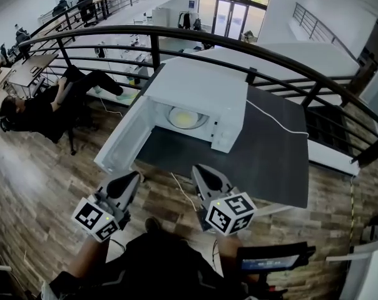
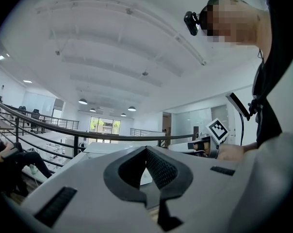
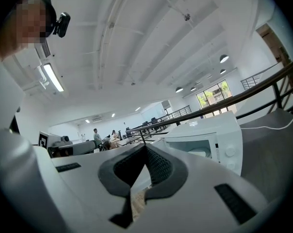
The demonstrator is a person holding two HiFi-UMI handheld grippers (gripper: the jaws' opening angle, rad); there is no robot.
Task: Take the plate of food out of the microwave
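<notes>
Plate of food: a round white plate (image 1: 186,117) with pale yellow food sits inside the open white box-shaped microwave (image 1: 198,86); nothing holds it.
Left gripper (image 1: 135,175): jaws together, nothing between them.
Right gripper (image 1: 198,167): jaws together, empty; the plate is at its 12 o'clock, well apart.
Door: the white microwave door (image 1: 122,139) is swung out at the left gripper's 11 o'clock.
Support: dark grey tabletop (image 1: 270,155).
Handling: probably stiff, smooth and breakable; the food may slide if the plate tilts.
Hold: the rim's 6 o'clock edge looks best, with the plate kept level.

plate of food (image 1: 184,118): pale, flat, inside cavity | microwave (image 1: 198,89): white, door swung open, on dark table (image 1: 270,161)
</notes>
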